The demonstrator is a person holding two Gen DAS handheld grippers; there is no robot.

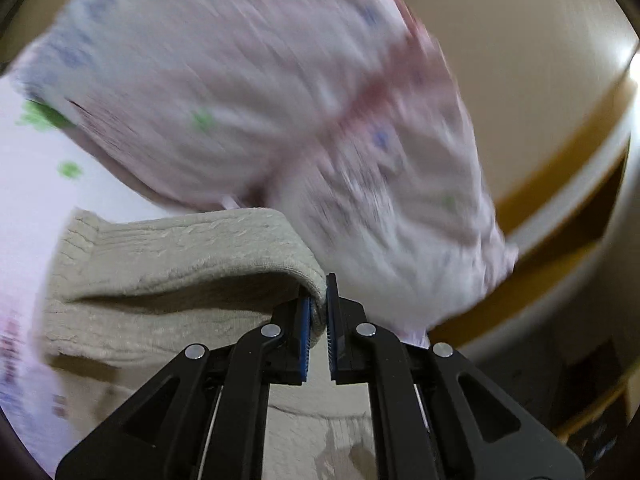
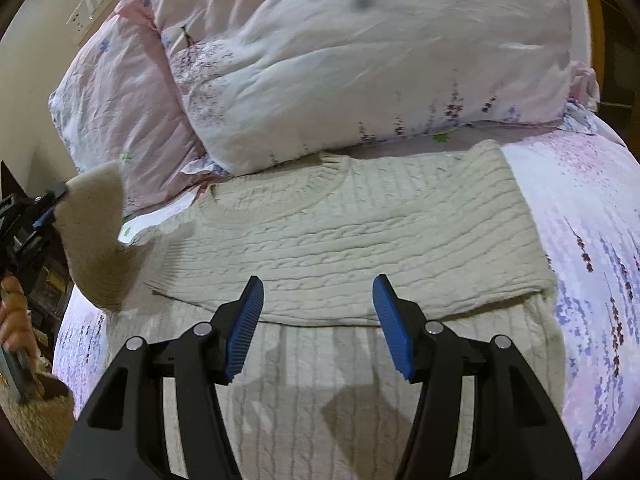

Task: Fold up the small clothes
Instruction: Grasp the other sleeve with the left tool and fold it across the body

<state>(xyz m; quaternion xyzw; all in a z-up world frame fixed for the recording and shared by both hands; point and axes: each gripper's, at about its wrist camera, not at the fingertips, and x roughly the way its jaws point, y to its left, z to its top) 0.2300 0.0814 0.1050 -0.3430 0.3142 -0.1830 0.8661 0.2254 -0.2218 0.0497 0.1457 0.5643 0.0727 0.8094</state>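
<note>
A cream cable-knit sweater (image 2: pixel 360 232) lies flat on the bed, its collar toward the pillows and its right side folded over. My left gripper (image 1: pixel 318 308) is shut on the sweater's left sleeve (image 1: pixel 180 264) and holds it lifted off the bed. In the right wrist view that gripper (image 2: pixel 48 204) shows at the far left with the raised sleeve (image 2: pixel 98 236) hanging from it. My right gripper (image 2: pixel 318 300) is open and empty, hovering over the sweater's lower half.
Two floral pillows (image 2: pixel 360 60) lie behind the sweater's collar. The floral bedsheet (image 2: pixel 592 260) surrounds the sweater. A wall switch plate (image 2: pixel 92 4) is at top left. The bed's left edge (image 2: pixel 68 320) drops to a carpeted floor. A wooden headboard (image 1: pixel 560 184) shows in the left wrist view.
</note>
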